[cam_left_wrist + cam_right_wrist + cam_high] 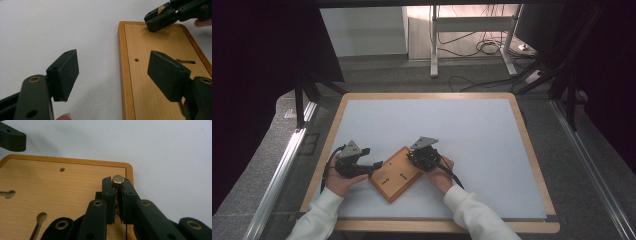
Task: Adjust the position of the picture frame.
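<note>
- Room: dark curtains at the frame sides, a grey floor with cables at the top of the high view. The worktop [492,130], a pale sheet in a wooden border, takes up the centre.
- Wooden board [396,173]: lies flat and skewed, lower centre of the high view, between the two hands. It carries a raised rim, one small round hole and two keyhole slots.
- Left gripper [112,75]: jaws wide apart and empty, straddling the board's left edge in the left gripper view, one pad over the sheet, one over the wood.
- Right gripper [117,192]: jaws drawn together on a small brass-coloured pin [117,179] with a round flat head, at the board's upper right corner in the right gripper view.
- Step, my reading: pin grasped, placement not yet done.
- Next move calls for carrying the pin to a hole or slot, kept upright, while the left gripper steadies the board.
</note>
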{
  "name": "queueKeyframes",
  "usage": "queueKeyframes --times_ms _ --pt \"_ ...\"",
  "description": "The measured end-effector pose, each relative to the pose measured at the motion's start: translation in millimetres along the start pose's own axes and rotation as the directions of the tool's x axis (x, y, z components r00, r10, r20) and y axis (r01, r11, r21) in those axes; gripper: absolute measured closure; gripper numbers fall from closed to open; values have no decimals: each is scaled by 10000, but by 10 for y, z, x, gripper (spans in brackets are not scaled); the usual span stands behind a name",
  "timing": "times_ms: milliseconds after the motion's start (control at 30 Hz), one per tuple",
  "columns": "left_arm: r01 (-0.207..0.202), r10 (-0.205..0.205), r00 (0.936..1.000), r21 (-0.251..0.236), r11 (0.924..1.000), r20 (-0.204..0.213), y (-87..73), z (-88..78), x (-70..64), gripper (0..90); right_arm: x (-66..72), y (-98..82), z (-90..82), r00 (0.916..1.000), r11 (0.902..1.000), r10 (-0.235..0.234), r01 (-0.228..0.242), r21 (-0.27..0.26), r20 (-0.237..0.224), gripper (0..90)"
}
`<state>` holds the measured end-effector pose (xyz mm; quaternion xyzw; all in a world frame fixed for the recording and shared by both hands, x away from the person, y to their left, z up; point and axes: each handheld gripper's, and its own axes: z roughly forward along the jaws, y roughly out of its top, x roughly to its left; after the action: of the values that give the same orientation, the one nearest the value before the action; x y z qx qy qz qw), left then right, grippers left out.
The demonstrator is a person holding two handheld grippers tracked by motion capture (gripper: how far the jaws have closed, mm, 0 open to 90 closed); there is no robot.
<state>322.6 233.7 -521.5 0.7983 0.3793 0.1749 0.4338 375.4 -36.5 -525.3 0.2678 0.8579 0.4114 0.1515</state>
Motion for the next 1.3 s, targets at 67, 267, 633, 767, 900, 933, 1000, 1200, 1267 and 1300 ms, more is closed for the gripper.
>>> queueKeyframes --times_ms 67,267,633,767,900,933,1000,1200,1267,1300 --pt "-8 8 10000 12 10000 -2 -1 5 -4 252 -24 -2 -3 9998 9999 150 -150 -10 -153 848" --pt "44 -55 9995 -335 9994 -317 8 -37 1 255 -72 -25 -7 9976 9988 434 -445 -190 -537 850" --pt "397 -427 9983 -757 9963 -384 14 -93 29 257 -106 -24 -35 9961 9988 311 -340 -344 -831 851" --pt "405 -437 9983 -783 9961 -395 16 -98 32 257 -106 -15 -55 9955 9986 160 -206 -478 -934 851" --pt "438 -472 9981 -834 9956 -395 18 -107 36 258 -108 -11 -68 9947 9984 126 -181 -532 -1019 850" --pt "445 -479 9981 -847 9954 -385 20 -110 36 258 -115 -11 -74 9940 9981 142 -206 -582 -1084 851" --pt "600 -622 9979 -960 9936 -206 26 -123 39 257 -124 -10 -86 9929 9969 233 -318 -718 -1163 851" --pt "743 -761 9970 -1128 9908 -109 41 -158 48 257 -151 5 -158 9934 9953 -51 -61 -968 -1145 850" --pt "735 -754 9971 -1124 9909 -127 40 -161 47 257 -175 1 -190 9938 9946 -75 -42 -1040 -1114 850" --pt "737 -756 9971 -1124 9909 -130 40 -161 47 257 -191 -1 -210 9936 9943 -109 -12 -1068 -1128 850"
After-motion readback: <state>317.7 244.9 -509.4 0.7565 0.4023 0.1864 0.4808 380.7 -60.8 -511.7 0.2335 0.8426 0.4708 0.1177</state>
